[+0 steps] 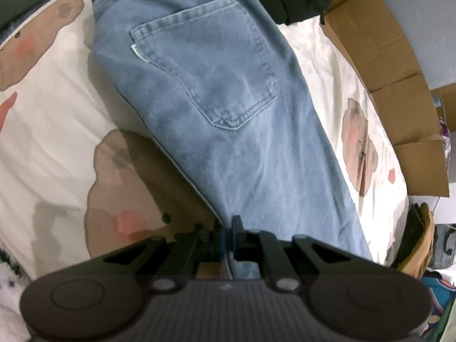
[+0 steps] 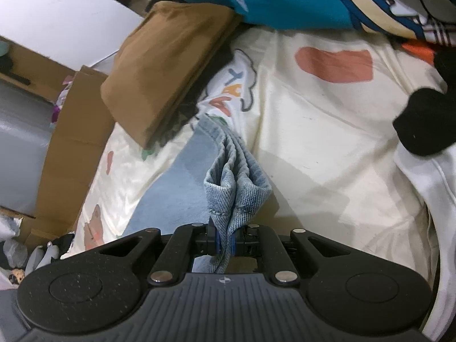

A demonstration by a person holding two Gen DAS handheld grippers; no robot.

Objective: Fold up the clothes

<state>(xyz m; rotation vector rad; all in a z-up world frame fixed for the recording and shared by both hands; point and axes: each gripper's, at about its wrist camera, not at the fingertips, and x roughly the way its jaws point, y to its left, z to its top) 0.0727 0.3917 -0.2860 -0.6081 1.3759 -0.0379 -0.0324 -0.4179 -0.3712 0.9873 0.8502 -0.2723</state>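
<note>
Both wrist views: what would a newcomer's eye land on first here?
The blue jeans fill the left wrist view, laid back-pocket up along a cream bedsheet printed with brown bears. In the right wrist view the right claw is shut on a bunched denim hem, and the left claw likewise pinches the jeans' near edge. A folded brown garment lies at upper left of the right view, beside cardboard boxes.

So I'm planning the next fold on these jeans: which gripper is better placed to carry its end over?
Right, probably. The right gripper is shut on the bunched hem of the jeans, a free end. The left gripper pinches the leg's edge mid-length.
</note>
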